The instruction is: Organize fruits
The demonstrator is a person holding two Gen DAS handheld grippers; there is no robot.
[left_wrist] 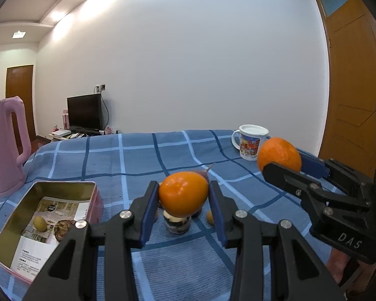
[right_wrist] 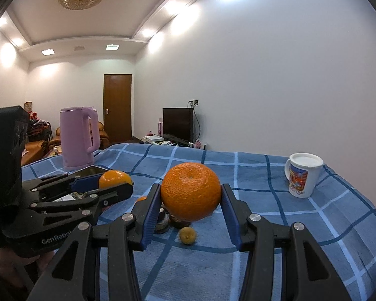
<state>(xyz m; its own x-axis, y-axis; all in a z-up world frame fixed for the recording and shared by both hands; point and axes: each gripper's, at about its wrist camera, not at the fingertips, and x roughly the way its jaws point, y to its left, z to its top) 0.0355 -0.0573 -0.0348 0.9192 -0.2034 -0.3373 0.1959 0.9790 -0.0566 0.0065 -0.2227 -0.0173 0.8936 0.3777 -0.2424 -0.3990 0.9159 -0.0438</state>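
My left gripper [left_wrist: 183, 195] is clamped on a smooth orange [left_wrist: 183, 193], held above the blue checked cloth [left_wrist: 127, 155], right of the open tin [left_wrist: 62, 186]. My right gripper [right_wrist: 191, 195] grips a bigger mandarin [right_wrist: 191, 191] near the mug [right_wrist: 302, 175]. A small yellow fruit [right_wrist: 187, 235] lies below.

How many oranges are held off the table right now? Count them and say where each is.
2. A smooth orange sits clamped in the left gripper; a larger, dimpled orange is clamped in the right gripper. Small fruits below may be partly hidden.
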